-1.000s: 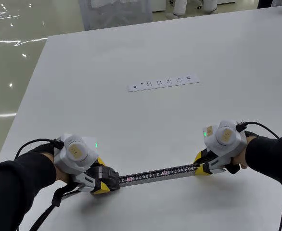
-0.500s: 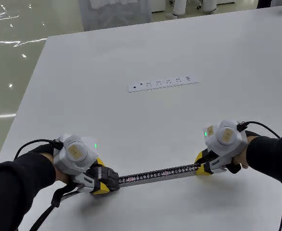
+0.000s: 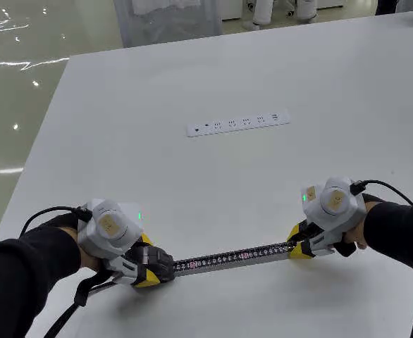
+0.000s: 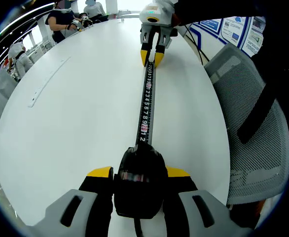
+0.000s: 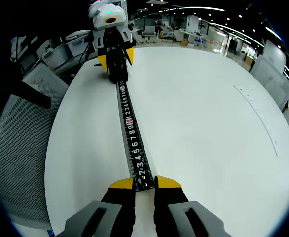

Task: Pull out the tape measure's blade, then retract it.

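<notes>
Both grippers are closed on the work. The left gripper [image 3: 149, 259] clamps the black tape measure case [image 3: 161, 263] from both sides, low over the counter [image 3: 192, 190], which anchors the case against the pull. The right gripper [image 3: 294, 243] pinches the free end of the blade [image 3: 231, 257] between its yellow tips, so the blade lies stretched in a straight line between the two grippers, printed face up. Whether it rests on the counter or runs just above it cannot be determined. A power strip [image 3: 239, 122] lies well apart, farther along the counter. Judged from this arrangement, the pull-out step is under way or near complete. Retraction calls for a controlled return of the right gripper toward the case, since a sudden release may whip the blade
</notes>
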{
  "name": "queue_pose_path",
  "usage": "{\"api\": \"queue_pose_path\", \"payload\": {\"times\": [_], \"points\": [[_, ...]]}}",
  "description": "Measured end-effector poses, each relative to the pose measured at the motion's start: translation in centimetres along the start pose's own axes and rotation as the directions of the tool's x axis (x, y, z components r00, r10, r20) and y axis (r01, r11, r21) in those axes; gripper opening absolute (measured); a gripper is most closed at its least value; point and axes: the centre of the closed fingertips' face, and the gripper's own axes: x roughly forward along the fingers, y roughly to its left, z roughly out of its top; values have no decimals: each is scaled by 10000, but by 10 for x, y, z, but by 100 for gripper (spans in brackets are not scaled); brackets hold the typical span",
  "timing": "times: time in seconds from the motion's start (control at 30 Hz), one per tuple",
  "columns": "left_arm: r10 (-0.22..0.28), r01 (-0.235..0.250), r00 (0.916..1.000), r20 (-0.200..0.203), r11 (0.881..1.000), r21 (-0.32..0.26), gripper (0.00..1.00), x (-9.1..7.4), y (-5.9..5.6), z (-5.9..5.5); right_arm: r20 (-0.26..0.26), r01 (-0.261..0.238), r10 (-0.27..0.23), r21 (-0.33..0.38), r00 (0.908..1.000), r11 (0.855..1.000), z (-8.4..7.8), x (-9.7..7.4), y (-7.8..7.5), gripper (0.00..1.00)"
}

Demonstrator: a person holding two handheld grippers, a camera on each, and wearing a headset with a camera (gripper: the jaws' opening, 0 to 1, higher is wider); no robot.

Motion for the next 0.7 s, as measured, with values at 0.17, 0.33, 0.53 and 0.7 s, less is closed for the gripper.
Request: {"api": "queue_pose_path", "payload": {"times": [0.17, 0.33, 0.53, 0.7], "points": [[26, -26, 10000, 17, 10000, -9, 34, 0, 0, 0, -5, 4, -4, 43, 10000, 10000, -2, -1, 0, 9], [14, -14, 10000, 20, 10000, -9, 34, 0, 0, 0, -68, 20, -19, 58, 10000, 10000, -5, -3, 0, 9], [21, -21, 10000, 24, 10000, -13, 34, 0, 1, 0, -69, 27, -26, 110, 10000, 9999, -7, -4, -1, 9], [5, -5, 10000, 30, 10000, -12, 34, 0, 1, 1, -62, 55, -54, 147, 10000, 9999, -8, -5, -1, 9]]}}
